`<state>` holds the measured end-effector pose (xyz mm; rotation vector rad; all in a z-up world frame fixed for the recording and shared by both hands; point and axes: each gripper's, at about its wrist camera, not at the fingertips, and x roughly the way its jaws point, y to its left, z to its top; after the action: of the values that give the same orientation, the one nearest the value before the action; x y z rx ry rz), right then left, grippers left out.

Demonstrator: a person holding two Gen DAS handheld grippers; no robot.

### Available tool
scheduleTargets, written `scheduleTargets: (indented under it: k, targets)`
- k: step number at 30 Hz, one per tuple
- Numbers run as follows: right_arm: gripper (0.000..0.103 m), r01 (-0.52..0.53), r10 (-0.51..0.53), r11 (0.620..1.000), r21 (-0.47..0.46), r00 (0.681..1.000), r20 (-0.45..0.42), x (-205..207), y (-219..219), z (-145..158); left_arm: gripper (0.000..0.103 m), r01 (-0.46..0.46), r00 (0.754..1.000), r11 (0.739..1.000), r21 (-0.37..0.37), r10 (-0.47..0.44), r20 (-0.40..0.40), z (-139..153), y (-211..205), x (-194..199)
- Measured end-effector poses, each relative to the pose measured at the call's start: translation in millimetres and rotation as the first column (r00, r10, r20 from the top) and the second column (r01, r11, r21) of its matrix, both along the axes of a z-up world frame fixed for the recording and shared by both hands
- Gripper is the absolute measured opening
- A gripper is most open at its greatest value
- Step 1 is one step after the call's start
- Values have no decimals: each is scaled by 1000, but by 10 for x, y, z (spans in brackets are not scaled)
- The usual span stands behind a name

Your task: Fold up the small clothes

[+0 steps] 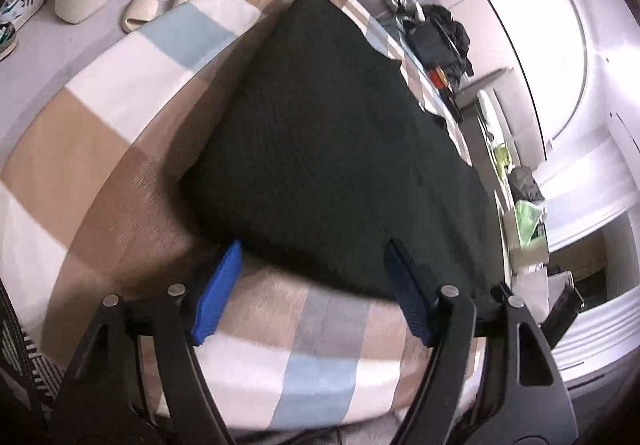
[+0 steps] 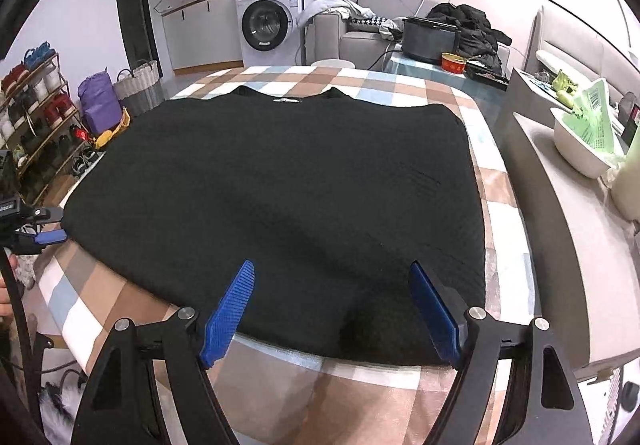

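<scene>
A black knit top (image 2: pixel 280 181) lies spread flat on the checked cloth of the table (image 2: pixel 392 81), its neck label at the far side. My right gripper (image 2: pixel 332 273) is open, its blue pads over the near hem, holding nothing. My left gripper (image 1: pixel 314 249) is open at the garment's (image 1: pixel 332 133) left near edge, with the hem lying between its pads. The left gripper also shows at the left edge of the right wrist view (image 2: pixel 48 233).
A white bowl with green packaging (image 2: pixel 584 141) stands on a grey counter at right. A black cooker (image 2: pixel 430 39), a red tin (image 2: pixel 454 63) and dark clothes sit beyond the table. A shoe rack (image 2: pixel 36 109), bags and a washing machine (image 2: pixel 268 25) stand at left and back.
</scene>
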<state>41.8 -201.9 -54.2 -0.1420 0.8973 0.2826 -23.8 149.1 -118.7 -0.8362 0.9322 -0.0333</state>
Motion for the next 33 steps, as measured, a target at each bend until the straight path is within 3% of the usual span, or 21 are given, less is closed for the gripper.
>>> scheduleTargets:
  k: [7,9,13,17,23,28,30,33]
  targets:
    - [81,-6,6,1000,4,1000,-16,39,24,-83,76,-124,992,992,14,123,22,-8,-103,430]
    - [81,-11,11,1000,-1,1000,-21,65,21,-95,69,-168,985,986,8,168,31,-30,-106,483]
    - [81,-4,4,1000,1,1000,-22,90,-4,-114,26,-218,975,975,28,217,35,-112,-67,638]
    - [81,4,-5,1000,-13,1000,-29,112,-32,-143,19,-241,968,969,52,236,87,-76,-97,713]
    - [81,27,-27,1000,-5,999,-40,150,-101,-177,17,-179,966,964,197,134,222,358,-380,898]
    - [81,41,-41,999,6,999,-28,150,-179,-146,17,-45,941,942,333,-72,330,903,-911,1333]
    - [81,55,-55,999,3,998,-20,166,-232,-129,17,33,921,916,399,-183,343,1074,-1297,1575]
    - [81,100,-100,995,11,995,-12,206,-385,-107,17,205,873,851,484,-383,303,1133,-2038,1902]
